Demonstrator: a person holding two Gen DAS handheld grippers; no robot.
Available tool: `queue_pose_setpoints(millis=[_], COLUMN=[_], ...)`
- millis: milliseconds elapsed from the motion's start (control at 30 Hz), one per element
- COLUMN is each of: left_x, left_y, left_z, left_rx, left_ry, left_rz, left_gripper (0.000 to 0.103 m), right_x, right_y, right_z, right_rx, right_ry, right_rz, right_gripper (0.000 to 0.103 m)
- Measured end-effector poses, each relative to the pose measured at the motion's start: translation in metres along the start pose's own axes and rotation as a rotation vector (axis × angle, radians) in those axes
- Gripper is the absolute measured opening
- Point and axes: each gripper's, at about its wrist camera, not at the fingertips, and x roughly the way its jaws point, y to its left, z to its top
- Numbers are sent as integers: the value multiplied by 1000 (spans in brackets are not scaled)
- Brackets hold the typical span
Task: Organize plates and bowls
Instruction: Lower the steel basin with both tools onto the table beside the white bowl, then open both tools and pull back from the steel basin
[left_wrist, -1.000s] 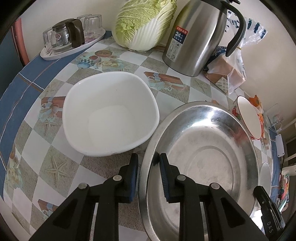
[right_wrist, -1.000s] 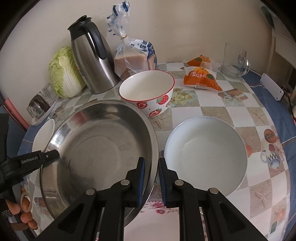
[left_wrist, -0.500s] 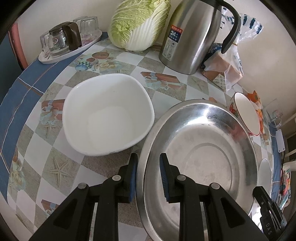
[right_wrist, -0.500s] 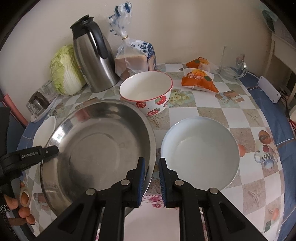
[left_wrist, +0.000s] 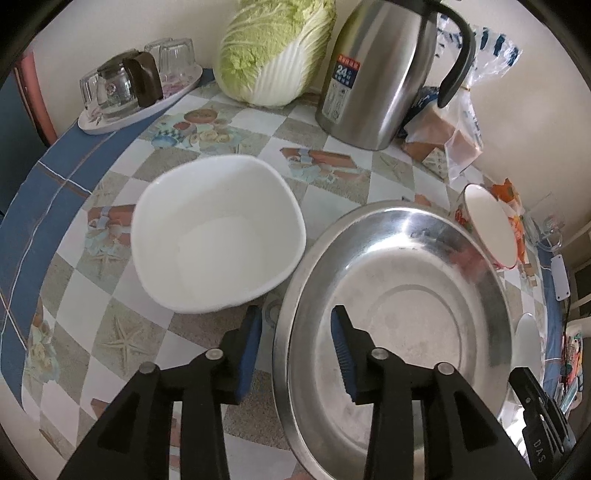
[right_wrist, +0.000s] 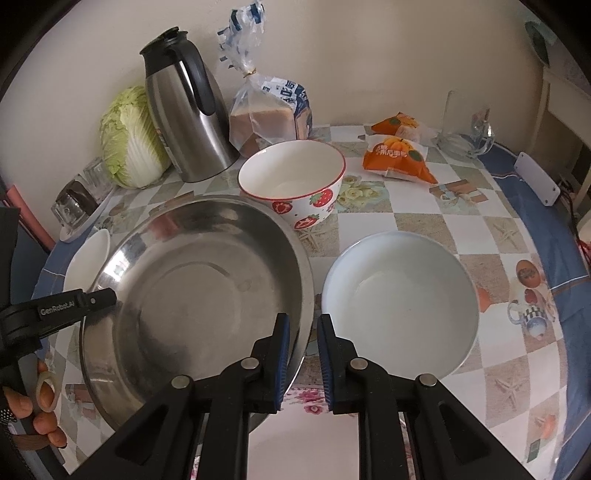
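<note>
Left claw (left_wrist: 295, 334): jaws have just been opening; they now stand spread astride the near rim of the steel basin (left_wrist: 399, 317), pads clear of the metal.
Right claw (right_wrist: 300, 341): pressed together, pinching the basin's opposite rim.
Basin: on the tablecloth (right_wrist: 424, 221), held on one side only.
Neighbours: white dish (left_wrist: 218, 236) just outside the left claw; pale bowl (right_wrist: 400, 299) just outside the right claw; strawberry bowl (right_wrist: 293, 181) beyond the basin.
Technique (judgement): free the right rim only once the basin sits flat; lift straight off, avoiding either neighbour.
</note>
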Motion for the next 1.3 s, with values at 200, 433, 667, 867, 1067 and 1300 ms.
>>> queue_pose_setpoints(millis=[200, 433, 667, 867, 1067, 1300], left_x=[-15, -22, -23, -33, -47, -66], left_y=[-4, -14, -15, -17, -24, -34], left_z=[2, 0, -3, -7, -13, -26], left_rx=[19, 81, 93, 100, 130, 135], left_ry=[-24, -35, -37, -68, -111, -167], left_rz=[6, 54, 85, 106, 110, 99], left_gripper=[62, 87, 87, 98, 98, 98], right_x=[-13, -17, -21, -28, -42, -58], right_y=[0, 2, 1, 2, 2, 0], right_z=[3, 4, 4, 3, 1, -11], right_rx=[-5, -7, -6, -5, -11, -33], right_ry=[-23, -26, -32, -43, -69, -88], right_rz=[-12, -45, -40, -33, -38, -57], right_gripper=[19, 50, 77, 94, 103, 103])
